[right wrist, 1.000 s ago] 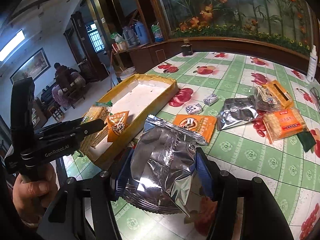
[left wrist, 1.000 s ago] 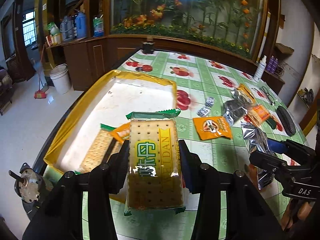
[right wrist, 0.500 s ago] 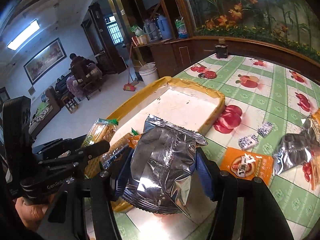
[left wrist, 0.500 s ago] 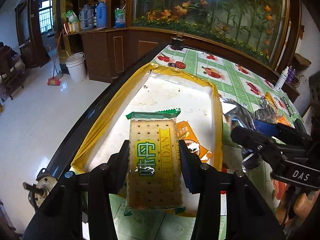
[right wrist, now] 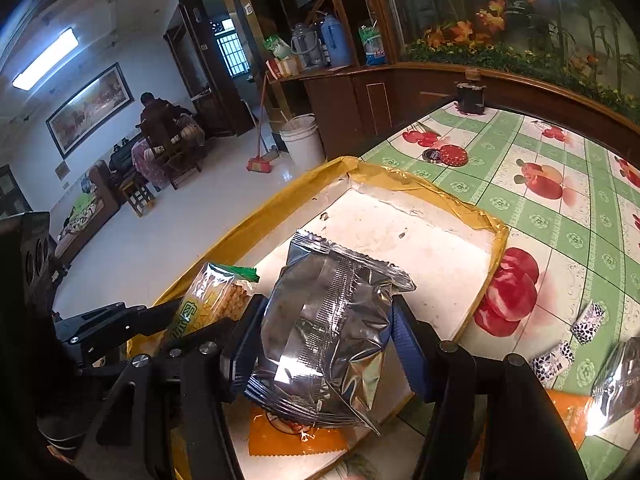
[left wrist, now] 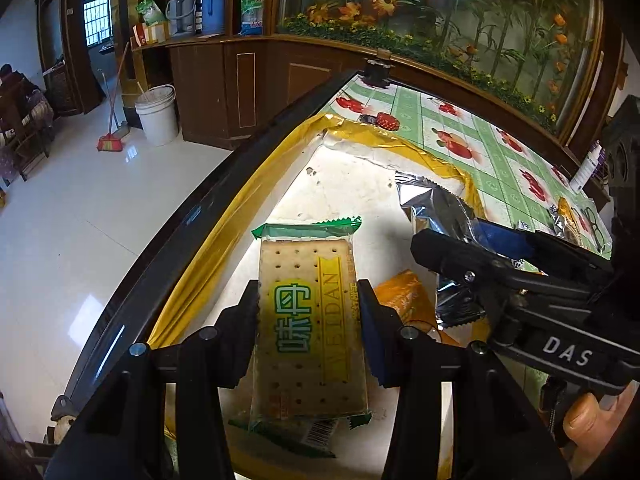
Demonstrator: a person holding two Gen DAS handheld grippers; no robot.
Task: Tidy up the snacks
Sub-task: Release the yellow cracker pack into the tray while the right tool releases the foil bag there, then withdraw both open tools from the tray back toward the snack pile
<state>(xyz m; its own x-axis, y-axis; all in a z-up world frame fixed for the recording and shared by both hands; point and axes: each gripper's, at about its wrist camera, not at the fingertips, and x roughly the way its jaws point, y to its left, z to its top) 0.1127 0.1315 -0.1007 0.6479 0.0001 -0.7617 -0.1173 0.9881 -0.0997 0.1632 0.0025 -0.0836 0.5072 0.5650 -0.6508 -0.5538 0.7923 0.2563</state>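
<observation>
My left gripper (left wrist: 308, 300) is shut on a green-ended cracker pack (left wrist: 308, 320), held over the near end of the yellow-rimmed white tray (left wrist: 352, 176). My right gripper (right wrist: 324, 320) is shut on a crinkled silver foil bag (right wrist: 328, 320), also above the tray (right wrist: 416, 248). Seen from the left wrist, the right gripper (left wrist: 452, 240) and its foil bag (left wrist: 432, 200) hang just right of the cracker pack. In the right wrist view the cracker pack (right wrist: 212, 300) sits at the left. An orange packet (right wrist: 296, 436) lies flat in the tray under the foil bag; it shows as an orange packet (left wrist: 404, 292) beside the crackers.
The tray sits at the table's left edge (left wrist: 192, 216), with floor beyond. Small patterned candies (right wrist: 588, 320), another silver bag (right wrist: 620, 384) and an orange pack (right wrist: 568, 412) lie on the green fruit-print tablecloth (right wrist: 560, 216) to the right. A red tin (right wrist: 452, 156) stands past the tray.
Both grippers have travelled left from over the tablecloth to above the tray, each keeping its packet. The loose snacks on the cloth have slid off to the right of the views.
</observation>
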